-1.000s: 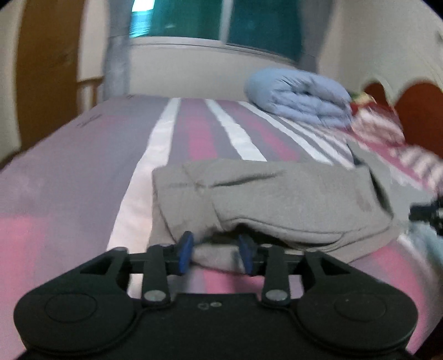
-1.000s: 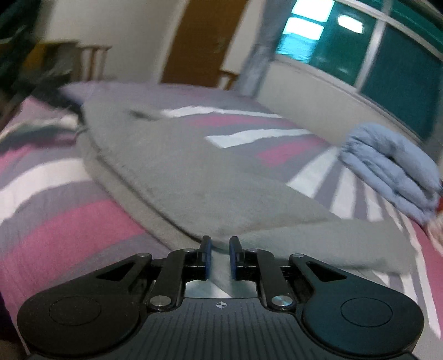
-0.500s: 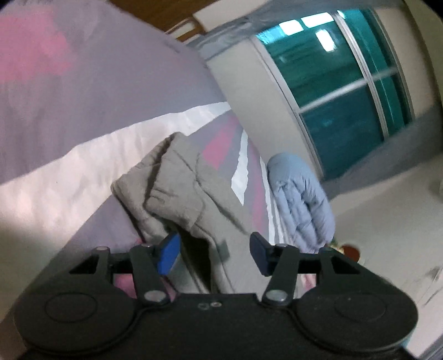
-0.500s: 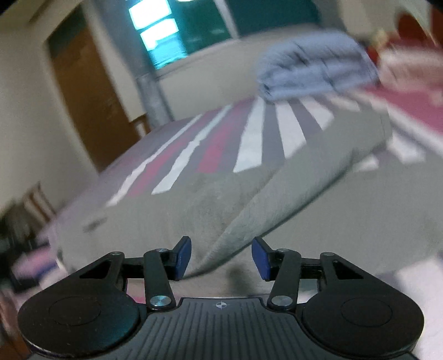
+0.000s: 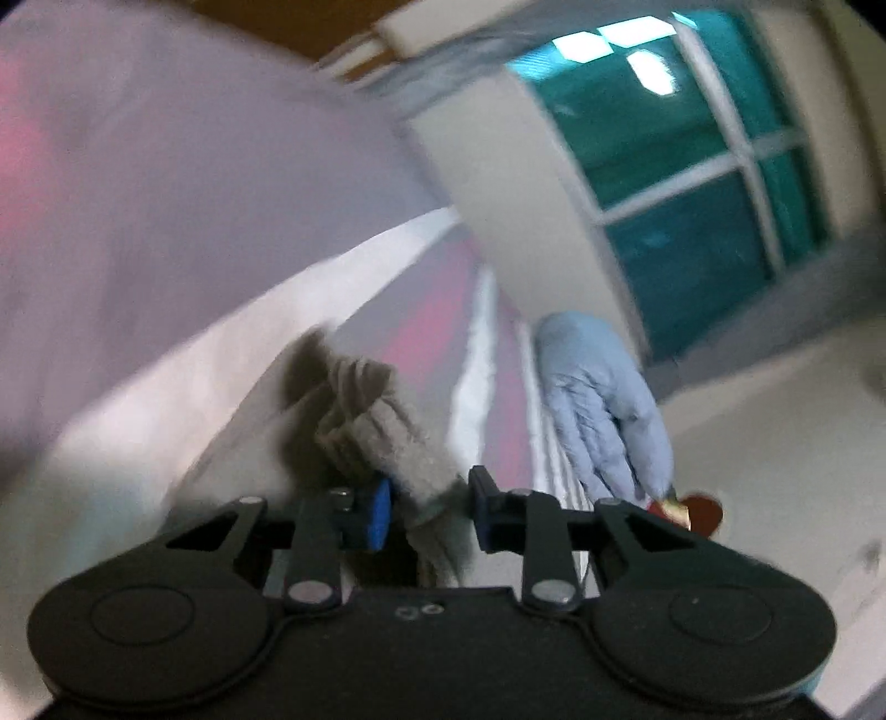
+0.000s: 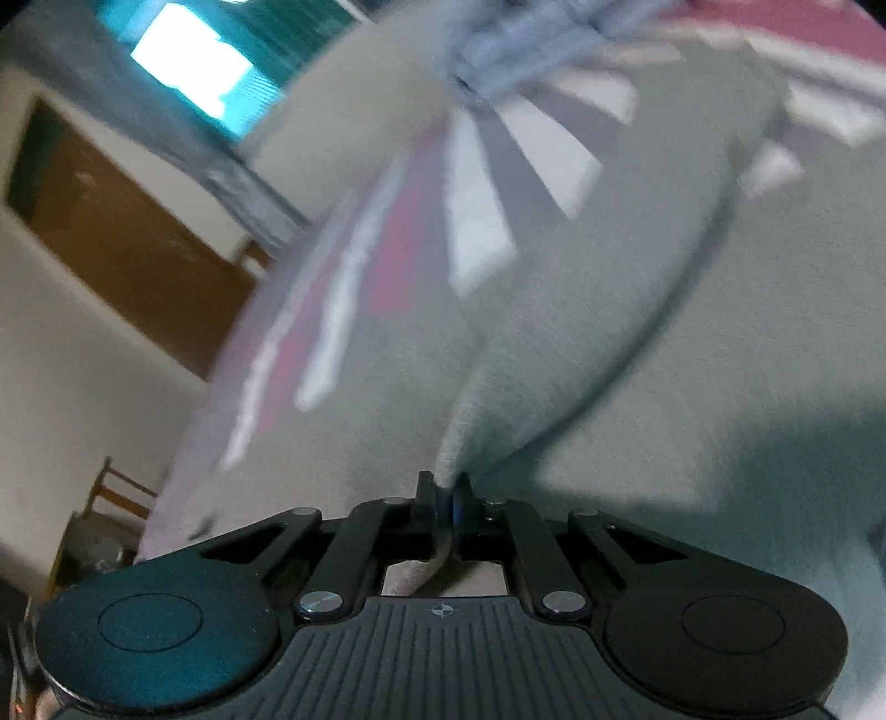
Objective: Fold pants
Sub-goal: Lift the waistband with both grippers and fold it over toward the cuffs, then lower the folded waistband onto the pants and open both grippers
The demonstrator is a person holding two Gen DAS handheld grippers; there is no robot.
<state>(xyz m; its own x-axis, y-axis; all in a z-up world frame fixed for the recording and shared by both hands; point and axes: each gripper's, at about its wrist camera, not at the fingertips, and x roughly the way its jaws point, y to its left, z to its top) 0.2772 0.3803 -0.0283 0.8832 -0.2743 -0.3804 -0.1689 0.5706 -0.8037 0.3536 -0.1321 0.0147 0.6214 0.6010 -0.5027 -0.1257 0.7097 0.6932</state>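
Note:
The grey pants [image 5: 382, 432] lie on a bed with a striped sheet [image 5: 166, 221]. In the left wrist view a bunched edge of them fills the gap between the jaws of my left gripper [image 5: 426, 509], which are closing on it, and the blue pads touch the cloth. In the right wrist view the pants [image 6: 554, 332] spread wide across the sheet. My right gripper [image 6: 444, 498] is closing tight on a thin fold of them, and the cloth rises from between its pads. Both views are tilted and blurred.
A folded pale blue blanket [image 5: 598, 399] lies further along the bed, below a teal window [image 5: 692, 194]. The right wrist view shows the same blanket [image 6: 498, 39], a brown door [image 6: 111, 221] and a wooden chair [image 6: 111, 498] beside the bed.
Both grippers rolled, tilting the views. Each opened wide around the pants' edge half a second ago and has now closed on the cloth.

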